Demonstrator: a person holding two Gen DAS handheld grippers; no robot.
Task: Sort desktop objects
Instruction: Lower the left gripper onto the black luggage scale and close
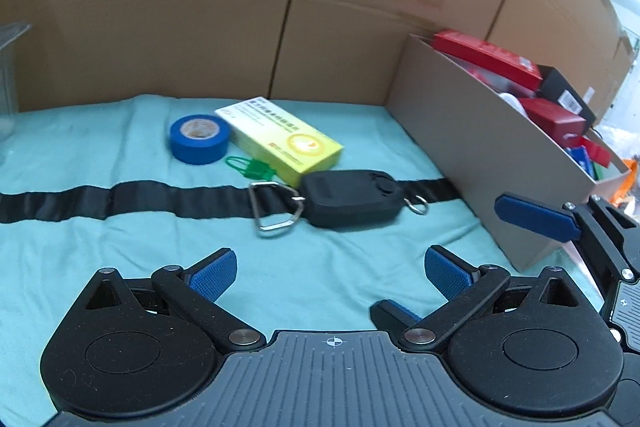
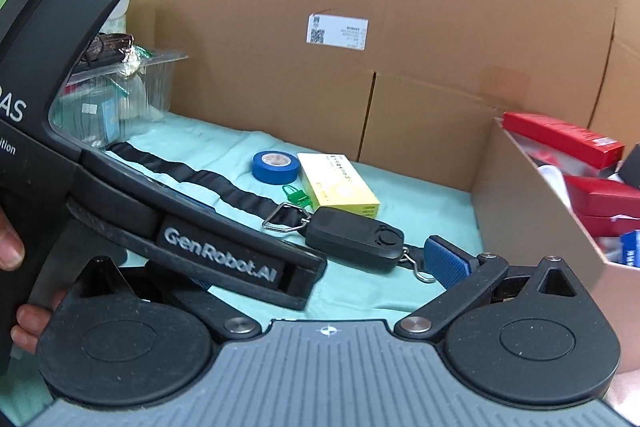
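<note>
1. The left gripper [image 1: 330,273] is spread wide and empty, hovering low over the teal cloth [image 1: 120,267], short of the things to be sorted.
2. The right gripper [image 2: 320,263] shows one blue pad [image 2: 446,261] in its own camera; the other finger is hidden behind the left gripper's body, so I cannot tell its opening from there. The left camera shows a blue finger well away from its mate, so it looks open and empty.
3. The black key fob [image 1: 352,197] is the landmark: it lies on the black strap [image 1: 120,199], straight ahead of the left gripper, with a metal buckle [image 1: 276,209] on its left end and a small ring on its right.
4. Just behind the fob lies the yellow-green box [image 1: 280,139]; a green clip [image 1: 250,165] sits behind the fob and to its left, and the blue tape roll [image 1: 199,139] beyond that.
5. Judged step: between picks, with four loose things left. The next move likely calls for reaching forward and closing across the fob's narrow width, clear of the buckle.
6. Right of the fob, the cardboard bin [image 1: 480,155] holds red boxes, a black box and blue and green bits.
7. Far left of the fob, a clear plastic tray [image 2: 132,95] holds small items I cannot identify.
</note>
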